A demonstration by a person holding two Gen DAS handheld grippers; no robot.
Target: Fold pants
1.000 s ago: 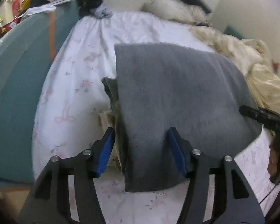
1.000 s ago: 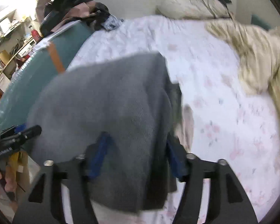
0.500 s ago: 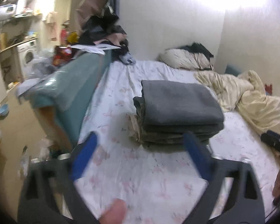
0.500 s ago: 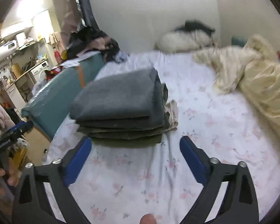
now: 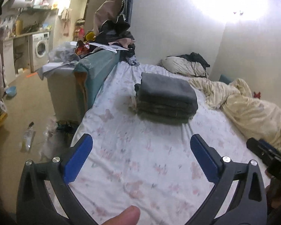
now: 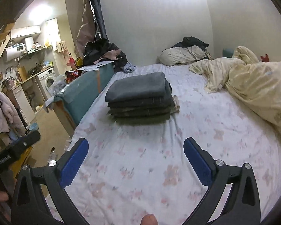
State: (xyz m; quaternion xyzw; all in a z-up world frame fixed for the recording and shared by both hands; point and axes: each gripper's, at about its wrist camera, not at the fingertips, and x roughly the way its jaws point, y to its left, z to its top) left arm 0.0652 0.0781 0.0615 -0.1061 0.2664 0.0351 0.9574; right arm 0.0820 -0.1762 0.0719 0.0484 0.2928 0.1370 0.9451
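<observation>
- Both my grippers, left gripper (image 5: 141,158) and right gripper (image 6: 135,157), pulled back from the pants (image 5: 166,91); a second ago they were right over the cloth.
- Jaws on both spread wide, gripping nothing.
- Pants sit folded atop the stack (image 6: 140,110) at 12 o'clock on the bed (image 6: 196,131).
- Fold looks done to me.

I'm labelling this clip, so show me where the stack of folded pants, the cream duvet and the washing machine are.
stack of folded pants (image 6: 138,88), right wrist view, top grey layer.
cream duvet (image 6: 252,82), right wrist view, bunched middle.
washing machine (image 5: 40,48), left wrist view, round door.
</observation>
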